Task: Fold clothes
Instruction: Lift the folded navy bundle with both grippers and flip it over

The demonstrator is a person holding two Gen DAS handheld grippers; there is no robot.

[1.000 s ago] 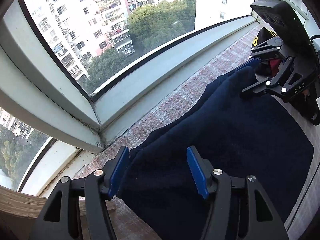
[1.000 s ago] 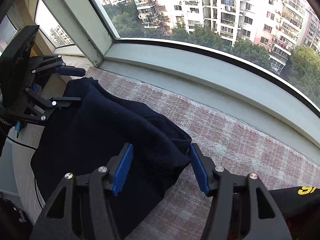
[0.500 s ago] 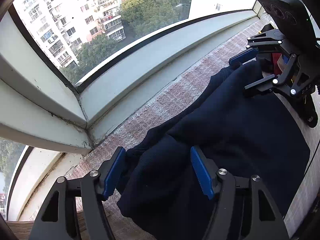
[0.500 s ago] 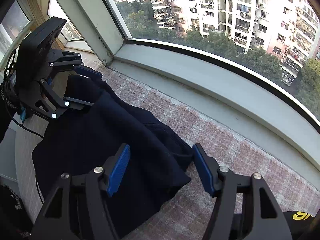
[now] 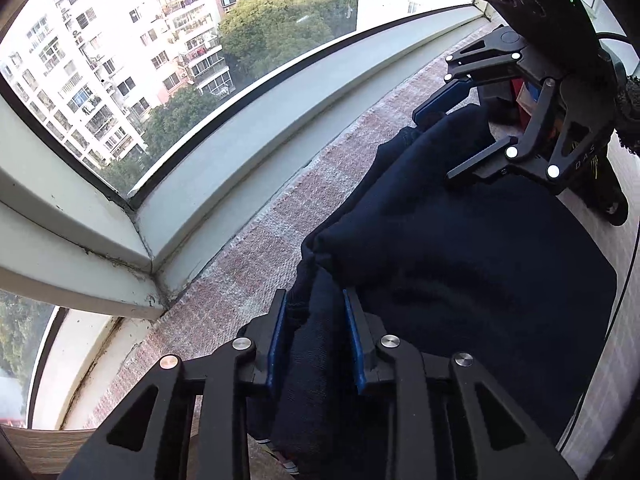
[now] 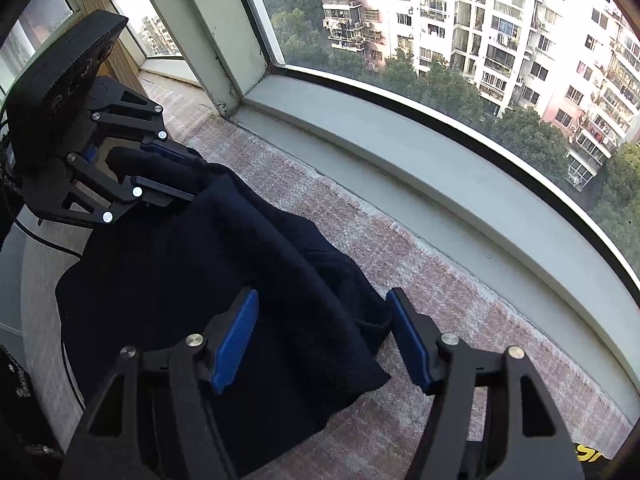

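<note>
Close wrist views, seemingly facing, sharing garment [image 5: 460, 248].

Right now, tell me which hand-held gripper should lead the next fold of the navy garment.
Left. The left hand-held gripper is already shut on the navy garment, while the right hand-held gripper is open, straddling a corner without gripping.

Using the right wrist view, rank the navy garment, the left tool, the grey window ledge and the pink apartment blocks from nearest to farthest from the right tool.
1. Navy garment, between the right tool's fingers.
2. Grey window ledge, ahead and right.
3. Left tool, far left, gripping the garment.
4. Pink apartment blocks, outside the glass.
</note>
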